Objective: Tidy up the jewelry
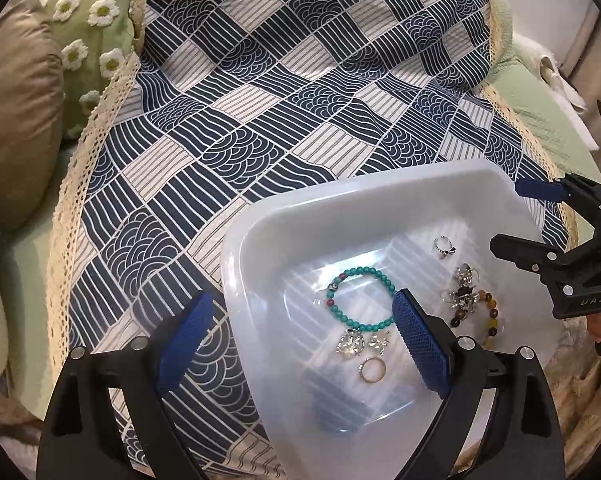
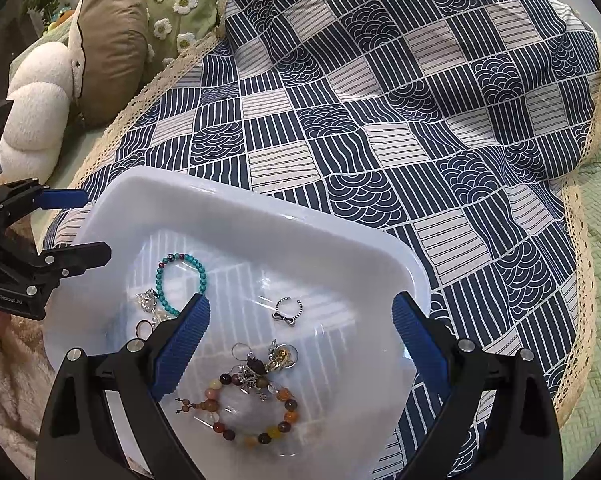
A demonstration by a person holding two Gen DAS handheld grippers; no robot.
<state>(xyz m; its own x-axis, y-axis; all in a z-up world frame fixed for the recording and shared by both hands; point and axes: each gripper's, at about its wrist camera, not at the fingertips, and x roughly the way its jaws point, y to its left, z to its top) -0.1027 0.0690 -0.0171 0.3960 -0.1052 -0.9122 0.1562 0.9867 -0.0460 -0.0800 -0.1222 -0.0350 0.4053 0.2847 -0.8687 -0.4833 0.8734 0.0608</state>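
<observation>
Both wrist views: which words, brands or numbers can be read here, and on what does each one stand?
"GenRoboAI": white print on the black body of the left gripper, seen in the right wrist view.
"UAS", or something like it: print on the right gripper body in the left wrist view, too blurred to be sure.
No other text.

From my right hand-held gripper [image 2: 300, 340], jaws spread wide and holding nothing, I look down into a white tray [image 2: 260, 216] on the checked bedspread [image 2: 420, 100] holding a turquoise bracelet [image 2: 180, 276], a bow ring [image 2: 288, 308] and an amber bead bracelet [image 2: 256, 412], with the left hand-held gripper [image 2: 88, 224] open at its far-left rim.
</observation>
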